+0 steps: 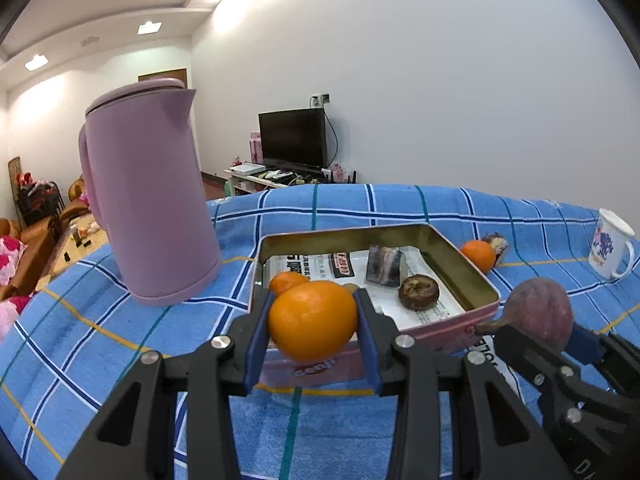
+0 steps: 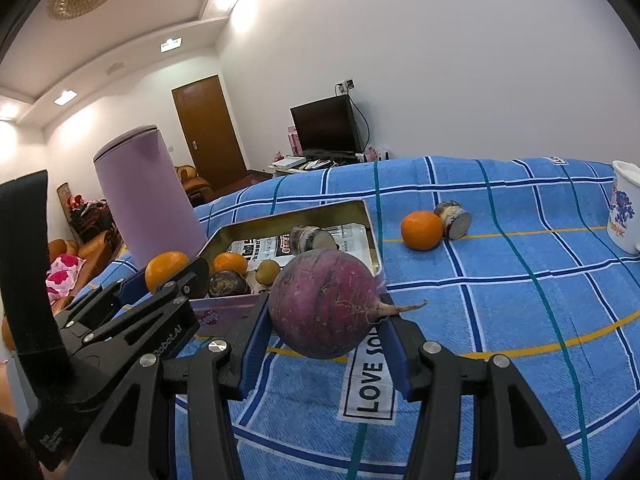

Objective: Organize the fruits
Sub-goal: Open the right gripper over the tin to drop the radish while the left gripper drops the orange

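The pink kettle (image 1: pixel 148 200) stands near the tabletop's (image 2: pixel 520 300) left edge, beside the open tin (image 1: pixel 468 276) (paper-lined). Right tongs (image 2: pixel 326 312) clamp a purple radish (image 2: pixel 324 304); left tongs (image 1: pixel 314 320) clamp an orange (image 1: pixel 312 320) at the tin's near wall.

The mug (image 2: pixel 625 212) is cut off by the right wrist view's right edge.

Household clutter around the blue checked cloth

A lilac kettle (image 1: pixel 150 200) stands ahead and left of the gripper on the checked cloth (image 2: pixel 520 320); a flowered white mug (image 1: pixel 610 244) sits far right. Beyond, a dark television (image 2: pixel 326 128) rests on a low stand, a brown door (image 2: pixel 208 132) to its left.
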Available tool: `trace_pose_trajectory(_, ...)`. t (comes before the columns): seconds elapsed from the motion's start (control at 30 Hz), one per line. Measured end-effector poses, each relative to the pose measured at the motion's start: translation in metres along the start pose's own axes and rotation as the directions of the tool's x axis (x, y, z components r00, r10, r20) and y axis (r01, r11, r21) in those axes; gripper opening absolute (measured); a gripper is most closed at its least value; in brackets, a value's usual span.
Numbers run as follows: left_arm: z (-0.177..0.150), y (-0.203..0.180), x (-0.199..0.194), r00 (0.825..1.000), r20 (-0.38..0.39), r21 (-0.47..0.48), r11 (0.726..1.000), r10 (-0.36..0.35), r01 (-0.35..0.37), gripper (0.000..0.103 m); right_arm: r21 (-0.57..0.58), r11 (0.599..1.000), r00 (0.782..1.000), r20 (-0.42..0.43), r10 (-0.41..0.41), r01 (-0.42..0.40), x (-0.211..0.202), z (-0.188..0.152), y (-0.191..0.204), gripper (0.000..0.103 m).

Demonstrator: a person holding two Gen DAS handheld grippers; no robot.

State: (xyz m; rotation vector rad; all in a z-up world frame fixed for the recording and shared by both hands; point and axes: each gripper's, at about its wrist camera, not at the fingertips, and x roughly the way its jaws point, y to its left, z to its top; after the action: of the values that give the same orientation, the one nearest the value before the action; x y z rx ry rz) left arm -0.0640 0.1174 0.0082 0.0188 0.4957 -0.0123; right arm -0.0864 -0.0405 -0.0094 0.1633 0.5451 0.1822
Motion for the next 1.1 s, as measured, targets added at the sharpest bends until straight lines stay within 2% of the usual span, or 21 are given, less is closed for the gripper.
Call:
trace_pose_trajectory(0.27, -0.001, 0.003, 0.002, 1.000, -0.011, -0.012, 1.000, -0.011, 0.011, 0.041, -0.054, 0.998, 0.999, 0.044, -0.014, 0.016, -0.008, -0.001, 0.012, 0.053)
trace_pose_trajectory(0.63, -0.001, 0.001, 0.000, 1.000, -0.005, -0.004, 1.000, 0.005, -0.005, 0.041, -0.053, 0.998, 0.999, 0.042, -0.014, 0.016, -0.006, 0.000, 0.012, 0.053)
trace_pose_trajectory(0.77, -0.001, 0.007, 0.004, 0.999, -0.043, -0.040, 0.999, -0.003, 0.001, 0.041, -0.063, 0.998, 1.000, 0.019, -0.001, 0.002, -0.002, 0.000, 0.013, 0.053)
trace_pose_trajectory(0.87, -0.001, 0.013, 0.009, 0.995, -0.091, -0.090, 0.996, -0.036, 0.028, 0.041, -0.064, 0.998, 1.000, -0.011, 0.009, -0.009, 0.001, 0.007, 0.012, 0.053)
trace_pose_trajectory(1.1, 0.010, 0.013, 0.001, 0.997, -0.071, -0.074, 0.997, -0.018, 0.013, 0.041, -0.079, 0.997, 0.999, 0.031, 0.012, -0.010, -0.002, 0.032, 0.011, 0.053)
